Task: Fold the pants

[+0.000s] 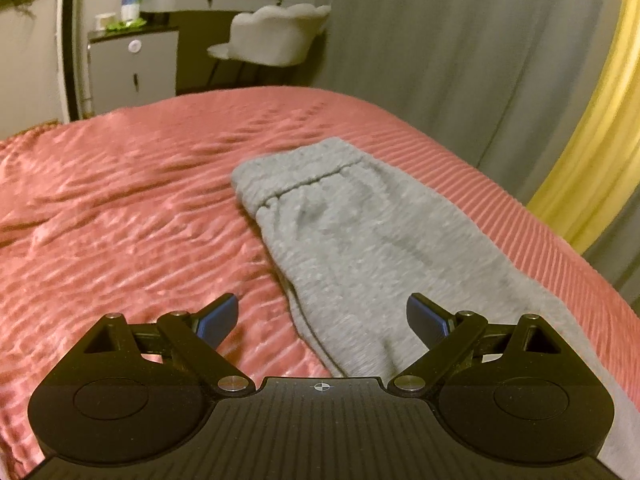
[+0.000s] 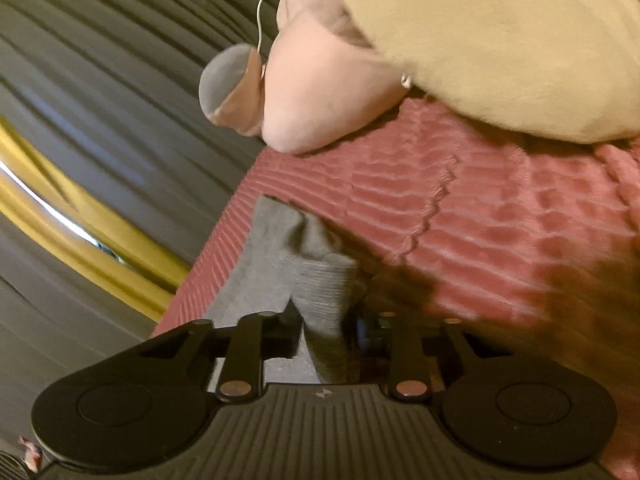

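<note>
Grey sweatpants (image 1: pixel 360 240) lie lengthwise on the pink ribbed bedspread (image 1: pixel 140 200), their elastic waistband (image 1: pixel 304 172) at the far end. My left gripper (image 1: pixel 322 320) hovers over the near part of the pants, open, with nothing between its blue pads. In the right wrist view the ribbed grey cuff end of the pants (image 2: pixel 288 268) is bunched up near the bed's edge. My right gripper (image 2: pixel 328 332) is shut on that cuff, and the fabric fills the gap between its fingers.
A tan pillow (image 2: pixel 500 40) and a pink pillow (image 2: pixel 332 96) sit at the head of the bed. Grey curtains (image 1: pixel 460 60) with a yellow one (image 1: pixel 592 140) hang along the bed's right side. A white chair (image 1: pixel 276 36) and a cabinet (image 1: pixel 132 68) stand beyond the foot.
</note>
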Demonstrator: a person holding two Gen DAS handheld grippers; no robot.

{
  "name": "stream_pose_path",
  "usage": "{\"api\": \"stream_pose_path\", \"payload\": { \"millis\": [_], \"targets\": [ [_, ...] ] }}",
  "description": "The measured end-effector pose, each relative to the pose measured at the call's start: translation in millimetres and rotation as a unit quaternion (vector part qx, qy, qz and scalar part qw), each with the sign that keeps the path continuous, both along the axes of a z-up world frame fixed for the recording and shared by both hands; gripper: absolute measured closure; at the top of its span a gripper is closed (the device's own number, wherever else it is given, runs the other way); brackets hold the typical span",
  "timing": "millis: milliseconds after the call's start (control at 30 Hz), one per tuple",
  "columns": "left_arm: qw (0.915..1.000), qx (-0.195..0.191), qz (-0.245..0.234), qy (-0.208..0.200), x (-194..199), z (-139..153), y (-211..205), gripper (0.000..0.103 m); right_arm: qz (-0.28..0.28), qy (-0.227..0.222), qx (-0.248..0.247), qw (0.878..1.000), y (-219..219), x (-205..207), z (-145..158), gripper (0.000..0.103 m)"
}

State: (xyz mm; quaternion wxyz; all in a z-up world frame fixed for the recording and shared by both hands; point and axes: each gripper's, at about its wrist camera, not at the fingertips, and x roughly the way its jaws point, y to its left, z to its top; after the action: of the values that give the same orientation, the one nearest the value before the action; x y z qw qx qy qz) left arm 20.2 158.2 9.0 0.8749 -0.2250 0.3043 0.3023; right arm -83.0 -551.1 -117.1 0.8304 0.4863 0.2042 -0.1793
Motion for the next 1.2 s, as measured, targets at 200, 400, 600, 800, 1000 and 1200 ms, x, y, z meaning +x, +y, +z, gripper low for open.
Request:
{"api": "stream_pose_path", "payload": {
  "millis": [200, 400, 600, 800, 1000, 1200],
  "targets": [
    [0.9998, -0.016, 0.008, -0.014, -4.4, 0.6, 3.7, 0.008, -0.005, 0.019, -0.034, 0.999, 8.9, 11.4, 18.6, 0.089],
    [0.9996, -0.007, -0.007, -0.025, -3.7, 2.5, -0.3, 0.008, 0.126, -0.044, -0.215, 0.968, 111.6, 65.7, 127.1, 0.090],
    [0.9982, -0.024, -0.004, -0.055, -17.2, 9.8, 4.8, 0.008, 0.352, -0.114, -0.302, 0.879, 315.3, 115.5, 147.0, 0.090],
    [0.9979, -0.019, -0.037, -0.049, -14.7, 9.0, -0.2, 0.007, 0.462, 0.005, -0.287, 0.839, 426.5, 131.0, 46.8, 0.089],
    [0.9956, -0.006, -0.090, -0.025, 3.5, -1.3, -14.5, 0.007, 0.466, -0.005, -0.250, 0.849, 410.1, 114.7, 70.8, 0.082],
    [0.9906, -0.010, -0.133, -0.027, 3.5, -2.2, -23.1, 0.007, 0.458, -0.082, -0.065, 0.883, 343.0, 94.3, 84.6, 0.057]
  ]
}}
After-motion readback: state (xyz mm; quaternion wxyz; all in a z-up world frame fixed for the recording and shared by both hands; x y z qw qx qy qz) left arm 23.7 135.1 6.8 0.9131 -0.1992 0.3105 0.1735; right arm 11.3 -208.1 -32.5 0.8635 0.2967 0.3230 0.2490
